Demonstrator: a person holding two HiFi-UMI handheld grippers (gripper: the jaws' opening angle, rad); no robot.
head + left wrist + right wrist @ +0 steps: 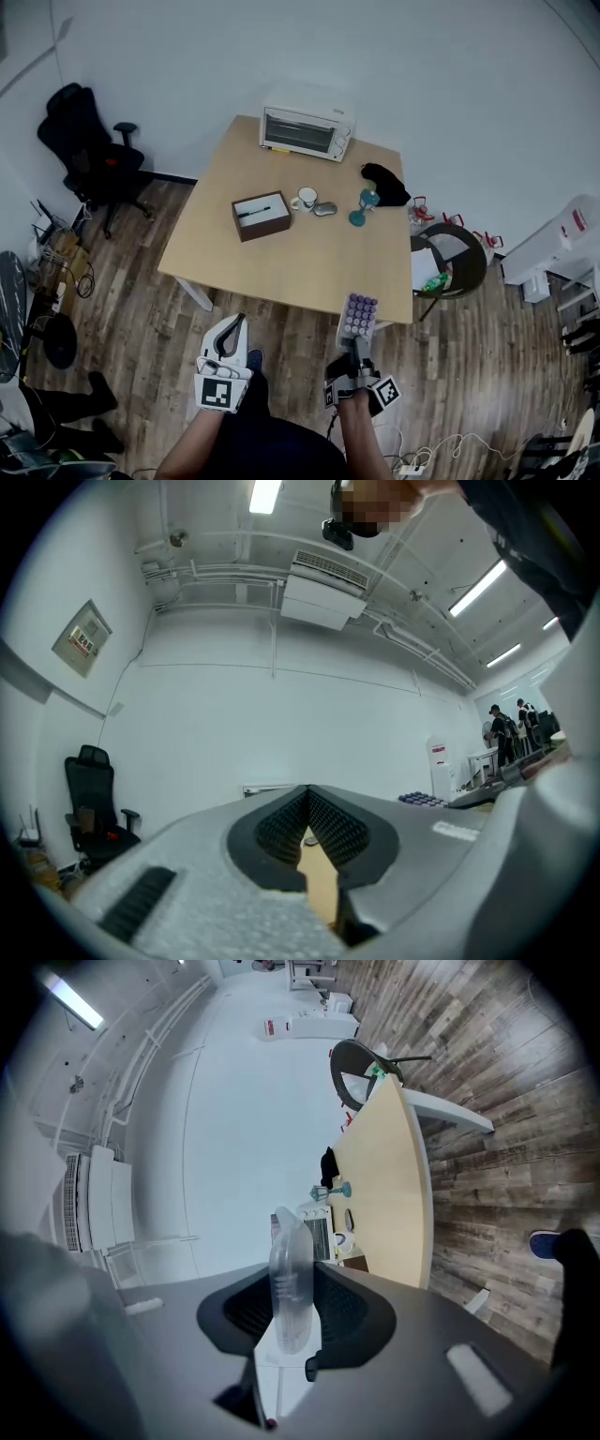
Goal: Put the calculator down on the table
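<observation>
Head view: right gripper (358, 339) clamps calculator (358, 316) by near end. Long axis runs straight ahead of gripper, keys up, far end over near edge of table (281, 267). Bare wood lies ahead; box (262, 215) and mug (305, 199) sit farther ahead-left. Left gripper (230, 342) is alongside to left, short of edge, jaws narrowly apart, nothing between.

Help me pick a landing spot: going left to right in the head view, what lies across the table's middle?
brown box, white mug, small grey object, teal hourglass-shaped object, black cloth
</observation>
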